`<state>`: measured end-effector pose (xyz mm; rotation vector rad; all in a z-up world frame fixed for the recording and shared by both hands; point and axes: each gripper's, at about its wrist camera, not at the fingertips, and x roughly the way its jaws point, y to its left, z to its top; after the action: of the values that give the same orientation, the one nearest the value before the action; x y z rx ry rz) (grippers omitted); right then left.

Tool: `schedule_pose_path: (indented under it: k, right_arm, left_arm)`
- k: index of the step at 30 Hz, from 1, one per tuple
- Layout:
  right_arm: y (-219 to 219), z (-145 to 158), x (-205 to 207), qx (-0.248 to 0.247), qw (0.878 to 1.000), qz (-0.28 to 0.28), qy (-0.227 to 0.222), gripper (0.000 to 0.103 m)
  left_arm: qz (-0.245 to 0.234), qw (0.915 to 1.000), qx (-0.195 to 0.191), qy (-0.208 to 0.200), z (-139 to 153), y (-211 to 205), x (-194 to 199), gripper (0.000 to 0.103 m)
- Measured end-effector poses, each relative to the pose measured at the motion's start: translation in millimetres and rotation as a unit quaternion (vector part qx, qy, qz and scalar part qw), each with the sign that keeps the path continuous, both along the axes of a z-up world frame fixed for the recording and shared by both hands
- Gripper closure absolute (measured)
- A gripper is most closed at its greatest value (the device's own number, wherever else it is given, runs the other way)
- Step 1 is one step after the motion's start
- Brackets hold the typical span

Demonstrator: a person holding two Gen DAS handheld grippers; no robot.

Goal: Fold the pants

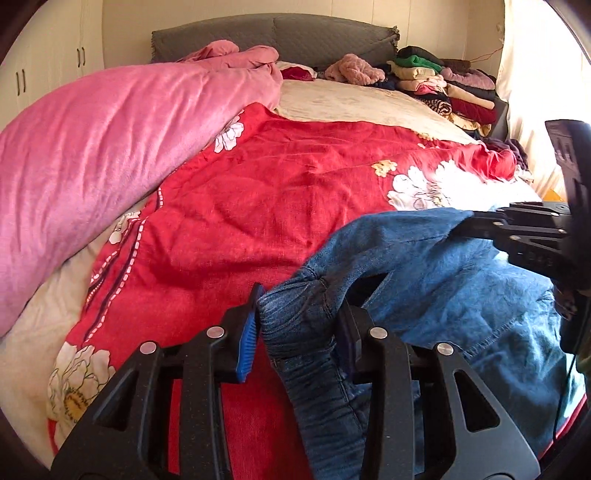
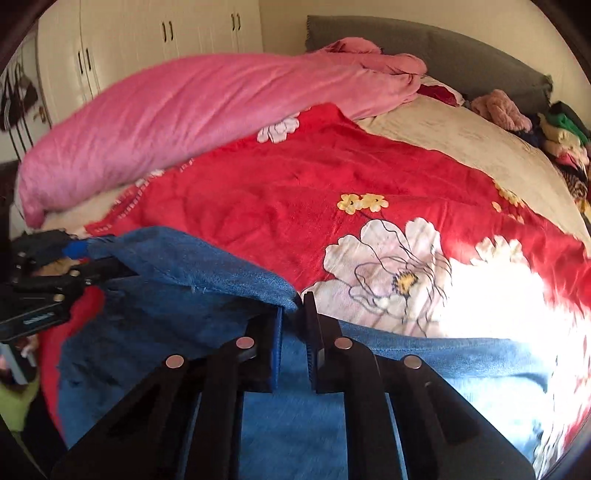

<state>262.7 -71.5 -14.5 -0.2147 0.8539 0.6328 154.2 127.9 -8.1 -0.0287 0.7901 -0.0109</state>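
The blue denim pants [image 1: 436, 295] lie on the near edge of the red floral blanket [image 1: 277, 192]. My left gripper [image 1: 299, 325] is shut on the bunched elastic waistband, which sits between its fingers. My right gripper [image 2: 293, 321] is shut on a denim edge of the pants [image 2: 207, 302] and holds it a little above the blanket [image 2: 295, 192]. In the left wrist view the right gripper [image 1: 476, 225] pinches the pants at the far right. In the right wrist view the left gripper [image 2: 85, 273] holds the other end at the left.
A big pink duvet [image 1: 92, 166] lies along the left of the bed. A stack of folded clothes [image 1: 443, 85] sits at the far right by the grey headboard [image 1: 277, 33]. White wardrobes [image 2: 147, 40] stand behind at the left.
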Motion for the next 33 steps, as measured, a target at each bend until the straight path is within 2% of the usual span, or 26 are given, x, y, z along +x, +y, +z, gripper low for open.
schedule_pose_path:
  k: [7, 14, 22, 28, 33]
  right_arm:
    - [-30.3, 29.6, -69.6, 0.046, 0.999, -0.013, -0.001, 0.094]
    - [-41.2, 36.0, -133.1, 0.041, 0.999, -0.006, -0.024, 0.094]
    - [-41.6, 20.7, -188.5, 0.041, 0.999, 0.007, -0.009, 0.094]
    - [-37.2, -2.5, -211.1, 0.041, 0.999, 0.018, 0.026, 0.094]
    - [-36.7, -7.0, -218.5, 0.037, 0.999, 0.018, 0.031, 0.094]
  left_arm:
    - [-0.008, 0.9997, 0.003, -0.024, 14.6, -15.2, -32.5, 0.074]
    - [-0.027, 0.9989, 0.026, -0.029, 18.1, -34.8, -76.9, 0.074]
    - [-0.033, 0.9985, 0.043, -0.006, 8.6, -40.4, -106.0, 0.071]
    - [-0.031, 0.9975, 0.058, 0.028, -9.9, -40.2, -115.5, 0.069]
    - [-0.03, 0.9974, 0.04, 0.052, -19.4, -33.8, -124.0, 0.063]
